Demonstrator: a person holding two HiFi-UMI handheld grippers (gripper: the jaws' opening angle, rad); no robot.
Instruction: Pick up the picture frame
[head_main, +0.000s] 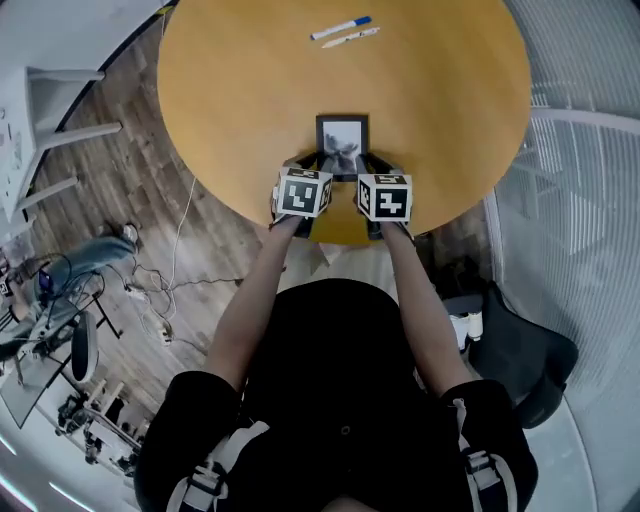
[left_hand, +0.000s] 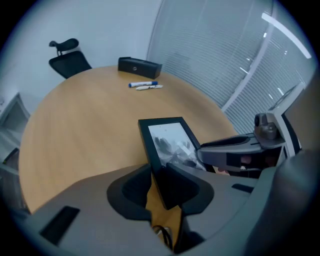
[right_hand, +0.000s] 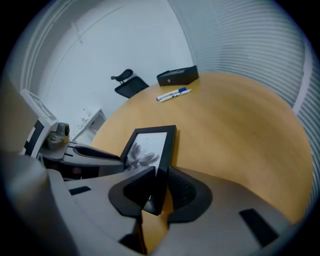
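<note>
In the head view, the left tool (head_main: 306, 162) and the right tool (head_main: 374, 162) hide the frame (head_main: 342, 133) at its near corners. Print on the pens (head_main: 340, 28) is too small to read.

The round wooden table (head_main: 250, 90) spreads beneath your jaws, and bare wood shows in the gaps between them. Straight ahead of the jaws and well apart from them, a blue-capped marker (head_main: 341, 27) lies just beside a white pen (head_main: 352, 38) (whether they touch, you can't tell). Farther on, a black box (left_hand: 139, 65) sits at the far rim, with a black office chair (left_hand: 70, 61) beyond the table. White blinds (head_main: 585, 60) run right of the jaws. Cables (head_main: 155, 290) sprawl over the plank floor (head_main: 120, 190) to their left.
</note>
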